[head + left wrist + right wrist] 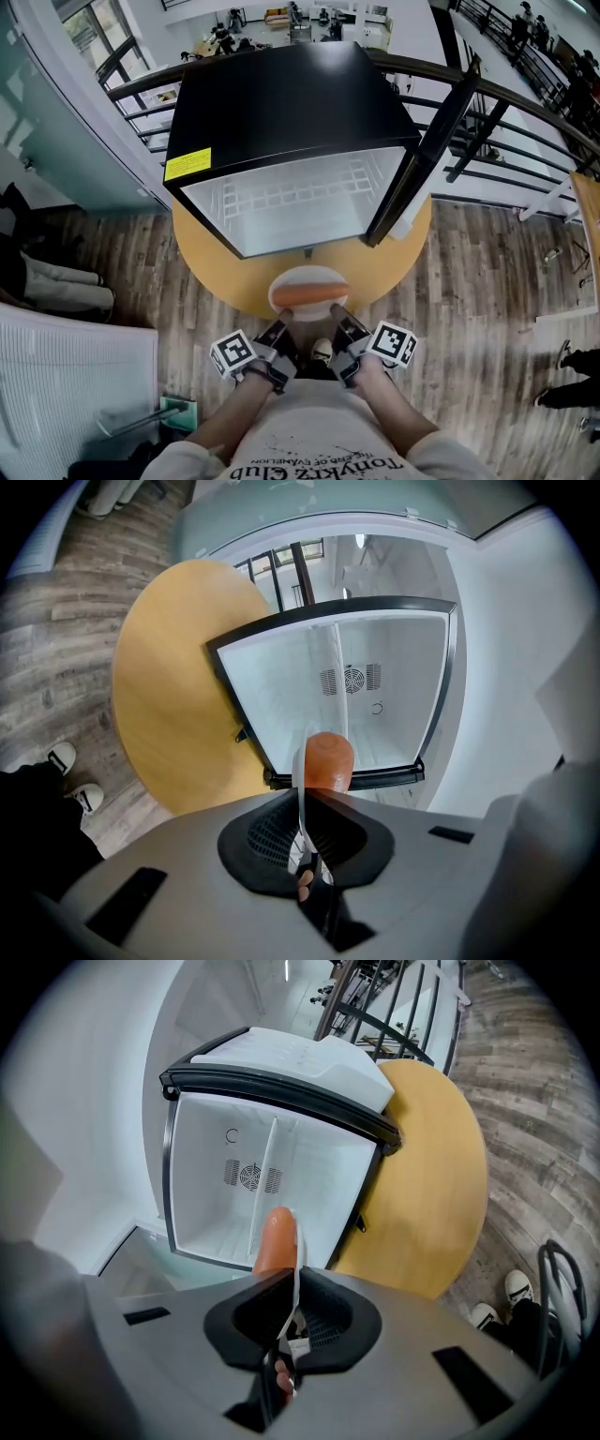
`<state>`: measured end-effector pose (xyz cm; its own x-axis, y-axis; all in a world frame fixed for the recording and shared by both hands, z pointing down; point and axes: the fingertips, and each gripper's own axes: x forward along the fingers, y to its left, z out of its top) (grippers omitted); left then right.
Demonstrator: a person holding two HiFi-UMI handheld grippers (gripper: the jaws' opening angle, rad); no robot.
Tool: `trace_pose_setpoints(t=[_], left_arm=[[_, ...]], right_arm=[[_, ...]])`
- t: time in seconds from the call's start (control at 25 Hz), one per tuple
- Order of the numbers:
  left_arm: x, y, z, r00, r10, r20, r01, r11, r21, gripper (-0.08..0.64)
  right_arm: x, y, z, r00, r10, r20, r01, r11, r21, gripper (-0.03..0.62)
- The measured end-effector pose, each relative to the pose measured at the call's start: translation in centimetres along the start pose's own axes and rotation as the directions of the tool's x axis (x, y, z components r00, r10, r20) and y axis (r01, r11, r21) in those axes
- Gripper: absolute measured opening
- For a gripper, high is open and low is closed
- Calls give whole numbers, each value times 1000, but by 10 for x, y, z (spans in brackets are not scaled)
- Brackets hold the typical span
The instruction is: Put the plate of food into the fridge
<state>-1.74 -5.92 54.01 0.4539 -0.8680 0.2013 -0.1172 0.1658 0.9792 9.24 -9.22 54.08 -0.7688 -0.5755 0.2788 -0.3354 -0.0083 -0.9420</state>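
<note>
A white plate (307, 284) with an orange sausage (311, 296) on it hangs in front of the open black fridge (281, 103). My left gripper (280, 329) is shut on the plate's near left rim. My right gripper (340, 322) is shut on its near right rim. In the left gripper view the plate (301, 785) shows edge-on between the jaws of the left gripper (302, 823), with the sausage (329, 759) beyond. The right gripper view shows the plate (296, 1262) edge-on in the right gripper (288, 1312), beside the sausage (276, 1237). The fridge's white inside (361, 691) faces me, with nothing in it.
The fridge stands on a round yellow table (220, 267). Its door (427, 141) swings open to the right. A black railing (525, 103) runs behind. My shoes (73, 778) are on the wood floor. A white radiator-like panel (66, 375) is at lower left.
</note>
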Motion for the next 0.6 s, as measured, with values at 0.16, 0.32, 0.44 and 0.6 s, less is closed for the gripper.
trace_pose_setpoints(t=[0.16,0.32,0.44,0.6], left_arm=[[3,5,11,1000,26,2,-26,1000,-3,34],[11,5,24,1000,14,-1,-14,1000,-3,34],[18,6,34,1000,5,-4,-5,1000,-2,34],[31,14,47,1000,30,-4,-30,999,-21,34]], right_arm=[[12,0,3,1000,-9,3,9,1000,-4,38],[26,1,7,1000,-19,-2,19,1000,-16,38],[36,1,12,1000,-26,-1,26,999,-18,40],[53,-4,22,999,-38,11,38,999,-13,38]])
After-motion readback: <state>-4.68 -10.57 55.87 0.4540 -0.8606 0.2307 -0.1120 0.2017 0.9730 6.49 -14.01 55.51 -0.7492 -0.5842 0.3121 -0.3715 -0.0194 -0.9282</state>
